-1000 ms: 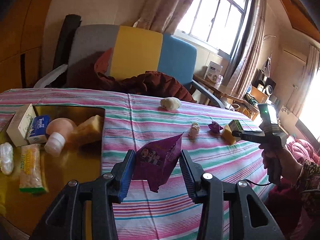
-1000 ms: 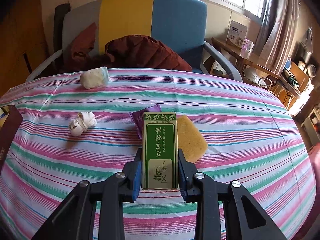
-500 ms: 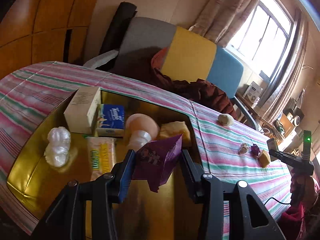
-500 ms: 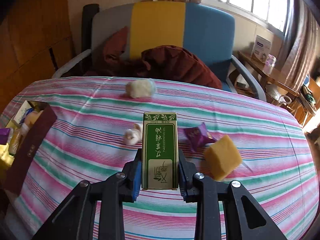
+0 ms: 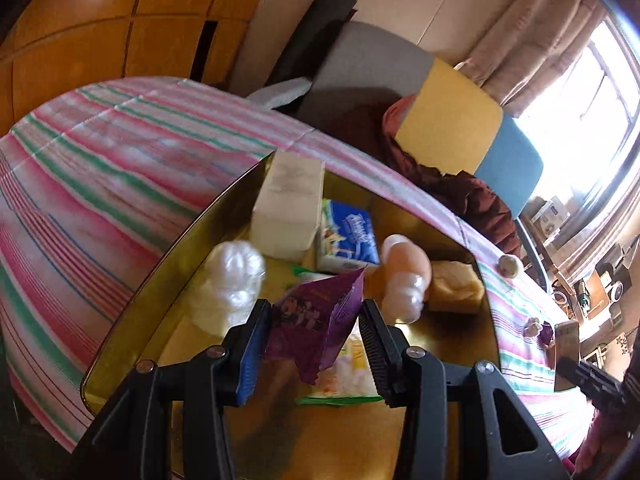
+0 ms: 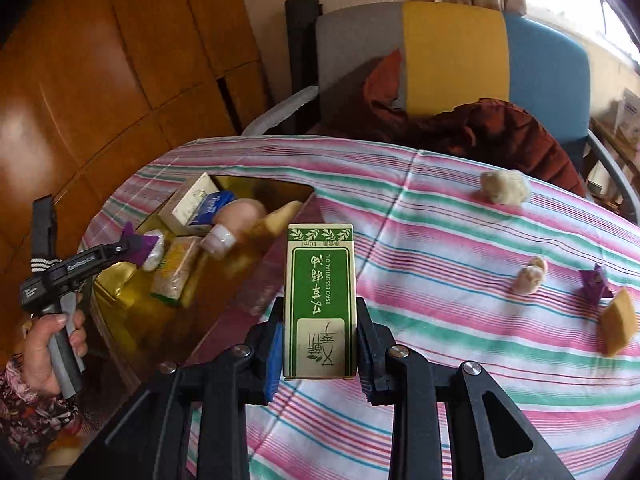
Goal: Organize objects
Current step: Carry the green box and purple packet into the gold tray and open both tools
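Observation:
My left gripper (image 5: 314, 312) is shut on a crumpled purple packet (image 5: 320, 320) and hangs over the gold-lined open box (image 5: 160, 256). The right wrist view shows that gripper (image 6: 138, 246) from the side, above the box (image 6: 116, 284), with a hand on its handle. My right gripper (image 6: 320, 310) is shut on an upright green carton (image 6: 320, 292) printed with "essential oil". It hovers over the striped tablecloth (image 6: 440, 280), just right of the box's dark red wall (image 6: 240, 292).
In the box lie a white carton (image 5: 288, 208), a blue tissue pack (image 5: 348, 236), a pink bottle (image 5: 404, 276), a yellow sponge (image 5: 456, 284), a white wrapped lump (image 5: 232, 280) and a yellow-green packet (image 5: 348, 376). On the cloth sit a fluffy ball (image 6: 504, 186), a small cream item (image 6: 530, 276), a purple candy (image 6: 596, 282) and a yellow sponge (image 6: 618, 322). A chair stands behind.
Both grippers swung left. The left carried the purple packet from above the cloth to above the box. The right brought the green carton from the table's middle to beside the box.

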{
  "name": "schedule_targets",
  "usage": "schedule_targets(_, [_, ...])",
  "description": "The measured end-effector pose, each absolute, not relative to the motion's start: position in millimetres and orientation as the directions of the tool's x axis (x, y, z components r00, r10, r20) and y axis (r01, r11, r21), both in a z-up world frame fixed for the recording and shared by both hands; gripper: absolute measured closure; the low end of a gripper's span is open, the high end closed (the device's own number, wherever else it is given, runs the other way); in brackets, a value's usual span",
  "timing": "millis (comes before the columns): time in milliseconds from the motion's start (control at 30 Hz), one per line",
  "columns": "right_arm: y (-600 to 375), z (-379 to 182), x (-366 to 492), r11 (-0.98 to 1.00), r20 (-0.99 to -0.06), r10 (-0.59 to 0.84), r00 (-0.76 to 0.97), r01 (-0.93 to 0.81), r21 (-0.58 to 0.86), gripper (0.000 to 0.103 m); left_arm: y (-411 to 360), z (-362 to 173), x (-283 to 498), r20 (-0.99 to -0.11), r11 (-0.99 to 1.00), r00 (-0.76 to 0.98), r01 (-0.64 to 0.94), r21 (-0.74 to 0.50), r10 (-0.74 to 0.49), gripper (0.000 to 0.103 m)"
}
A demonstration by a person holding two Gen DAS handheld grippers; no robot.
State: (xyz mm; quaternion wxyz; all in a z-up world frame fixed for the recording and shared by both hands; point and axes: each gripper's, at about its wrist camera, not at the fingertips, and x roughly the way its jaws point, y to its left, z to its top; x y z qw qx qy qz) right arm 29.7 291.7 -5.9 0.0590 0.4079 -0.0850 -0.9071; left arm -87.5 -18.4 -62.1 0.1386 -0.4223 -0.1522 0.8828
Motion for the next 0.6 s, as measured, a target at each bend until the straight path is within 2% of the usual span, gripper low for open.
schedule_targets(267, [230, -14, 20, -0.96, -0.73, -0.27, -0.628, 0.117, 0.255, 0.072, -19, -74, -95, -0.733, -0.919, -0.573, -0.1, -0.382, 0.367, 0.053])
schedule_targets(400, [211, -17, 12, -0.956, -0.742, -0.291, -0.604, 0.149, 0.254, 0.072, -30, -68, -85, -0.688, -0.89, -0.617, -0.043, -0.454, 0.381, 0.052])
schedule_targets(600, [181, -27, -8, -0.96, -0.787, -0.278, -0.551, 0.176, 0.216, 0.072, -42, -45, -63, -0.625, -0.872, -0.717, 0.048, -0.486, 0.309, 0.052])
